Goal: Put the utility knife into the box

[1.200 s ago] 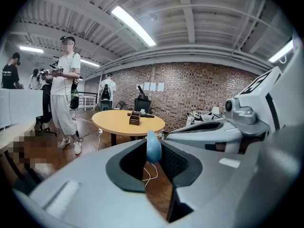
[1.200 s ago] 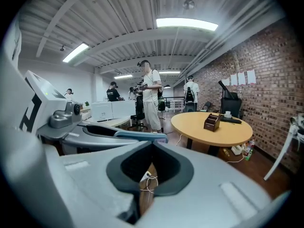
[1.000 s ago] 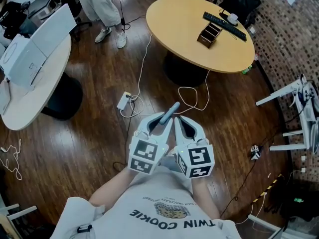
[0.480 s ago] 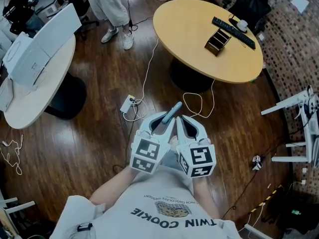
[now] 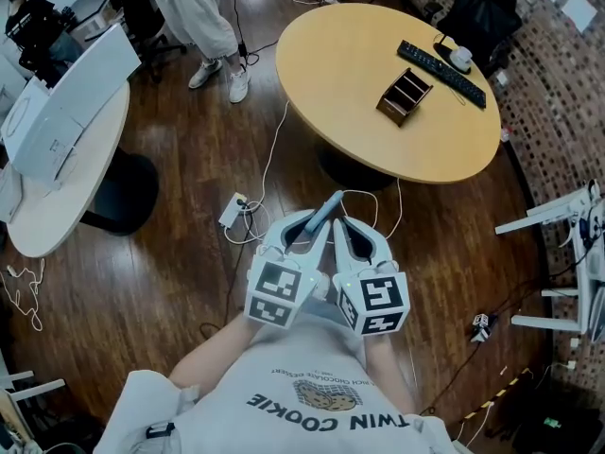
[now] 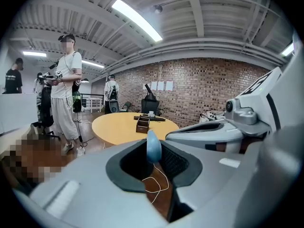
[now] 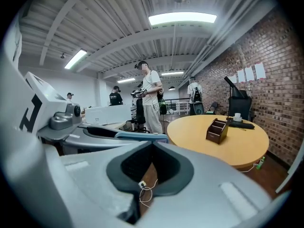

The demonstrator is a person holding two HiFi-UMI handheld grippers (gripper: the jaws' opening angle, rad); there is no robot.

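A blue-grey utility knife (image 5: pixel 324 212) sticks out forward from my left gripper (image 5: pixel 308 229), which is shut on it; in the left gripper view the knife (image 6: pixel 153 146) stands between the dark pads. My right gripper (image 5: pixel 337 227) is right beside the left one, shut with nothing in it, and its pads meet at the tip (image 7: pixel 152 145). I hold both close to my chest, above the wooden floor. The brown compartmented box (image 5: pixel 404 95) stands on the round yellow table (image 5: pixel 350 74) ahead, well away from both grippers. It also shows as the box (image 6: pixel 142 124) and the box (image 7: pixel 217 129).
A black bar-shaped device (image 5: pixel 440 60) and a white cup (image 5: pixel 459 57) lie behind the box. A power strip (image 5: pixel 233 211) and white cables (image 5: pixel 364 197) trail on the floor in front. A person (image 5: pixel 194 12) stands at the back left. A white table (image 5: pixel 57 187) is left, white racks (image 5: pixel 558 206) right.
The round table with the box has drifted lower and closer in the head view. Both grippers keep the same pose, with the knife still held in the left one.
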